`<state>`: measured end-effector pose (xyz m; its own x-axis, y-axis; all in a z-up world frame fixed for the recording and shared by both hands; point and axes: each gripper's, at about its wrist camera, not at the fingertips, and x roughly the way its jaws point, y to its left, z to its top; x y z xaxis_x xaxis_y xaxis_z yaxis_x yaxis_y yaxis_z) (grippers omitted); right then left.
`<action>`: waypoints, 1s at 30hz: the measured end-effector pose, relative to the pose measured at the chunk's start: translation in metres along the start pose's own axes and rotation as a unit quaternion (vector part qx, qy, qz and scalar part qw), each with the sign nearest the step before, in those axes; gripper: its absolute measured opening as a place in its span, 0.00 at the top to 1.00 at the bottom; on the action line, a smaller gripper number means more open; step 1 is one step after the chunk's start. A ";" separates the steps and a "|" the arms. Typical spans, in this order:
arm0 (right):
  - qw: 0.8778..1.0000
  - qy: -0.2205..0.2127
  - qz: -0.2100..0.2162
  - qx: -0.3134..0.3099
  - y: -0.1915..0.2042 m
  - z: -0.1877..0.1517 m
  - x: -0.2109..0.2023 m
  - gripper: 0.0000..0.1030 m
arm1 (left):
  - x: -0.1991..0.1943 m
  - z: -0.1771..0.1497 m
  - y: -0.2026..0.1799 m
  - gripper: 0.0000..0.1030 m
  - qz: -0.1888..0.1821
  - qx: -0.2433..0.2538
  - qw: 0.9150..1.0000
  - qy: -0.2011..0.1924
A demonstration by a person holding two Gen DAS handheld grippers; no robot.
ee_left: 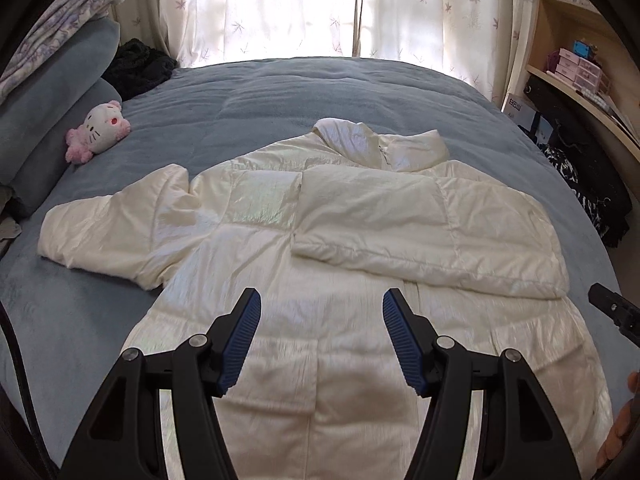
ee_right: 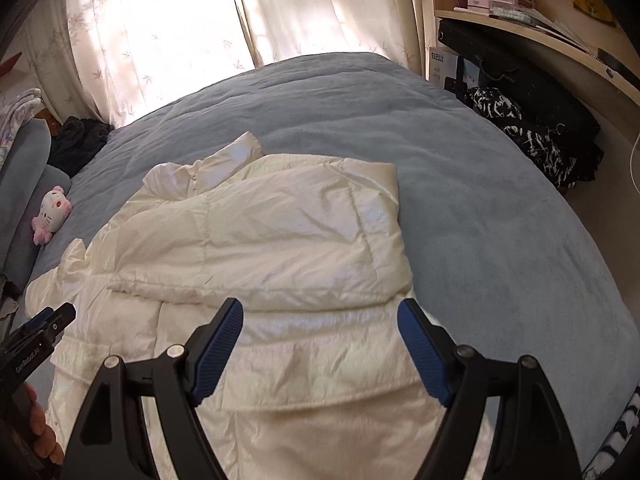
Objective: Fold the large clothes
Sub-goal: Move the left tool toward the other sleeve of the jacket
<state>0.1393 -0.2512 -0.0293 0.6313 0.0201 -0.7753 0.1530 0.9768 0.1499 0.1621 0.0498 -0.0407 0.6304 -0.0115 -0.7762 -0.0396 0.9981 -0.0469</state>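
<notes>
One bed [ee_left: 280, 92] covered in a blue-grey fleece blanket fills most of both views, with two patterned curtains [ee_left: 260, 8] drawn across a bright window behind it. One cream-white puffer jacket [ee_left: 320, 248] lies spread out flat on the middle of the bed, collar toward the window and hem toward the cameras. Its fabric is shiny and quilted into broad panels. One sleeve [ee_left: 420, 224] is folded across the chest; the other sleeve [ee_left: 108, 232] stretches out sideways on the blanket toward the pillows. One dark heap of clothing [ee_left: 140, 66] sits at the far corner of the bed. One small pink-and-white cat plush toy [ee_left: 100, 130] rests beside the grey pillows [ee_left: 48, 120]. Two grippers hover above the jacket's lower half: the left gripper [ee_left: 322, 336] has its blue-padded fingers [ee_left: 240, 340] spread apart and holding nothing, and the right gripper [ee_right: 320, 344] likewise has its fingers [ee_right: 218, 344] apart and empty.
</notes>
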 end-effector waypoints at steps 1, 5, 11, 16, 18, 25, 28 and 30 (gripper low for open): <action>1.000 0.001 0.003 0.002 0.001 -0.005 -0.004 0.23 | -0.006 -0.004 0.001 0.40 0.000 0.000 1.000 0.000; 1.000 0.002 0.021 0.004 0.008 -0.025 -0.019 0.23 | -0.030 -0.020 0.003 0.40 -0.002 -0.003 1.000 -0.005; 0.999 -0.008 0.031 -0.010 0.030 -0.049 -0.044 0.23 | -0.058 -0.038 0.015 0.40 -0.006 -0.018 1.000 -0.010; 0.998 -0.018 0.055 -0.015 0.051 -0.060 -0.062 0.23 | -0.076 -0.045 0.031 0.40 -0.007 -0.031 0.999 -0.014; 0.998 -0.016 0.065 -0.019 0.061 -0.063 -0.065 0.23 | -0.081 -0.048 0.039 0.40 -0.005 -0.033 0.999 -0.018; 0.996 -0.007 0.075 -0.049 0.104 -0.072 -0.062 0.23 | -0.088 -0.054 0.079 0.40 0.007 -0.054 0.998 -0.024; 0.995 -0.001 0.080 -0.065 0.126 -0.074 -0.057 0.23 | -0.083 -0.053 0.101 0.40 0.011 -0.070 0.997 -0.021; 0.993 0.001 0.083 -0.078 0.142 -0.075 -0.052 0.23 | -0.077 -0.052 0.116 0.40 0.011 -0.082 0.996 -0.016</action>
<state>0.0709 -0.0971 -0.0133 0.6366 0.1838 -0.7490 -0.0734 0.9812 0.1784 0.0692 0.1637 -0.0190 0.6526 0.0140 -0.7575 -0.1770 0.9750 -0.1345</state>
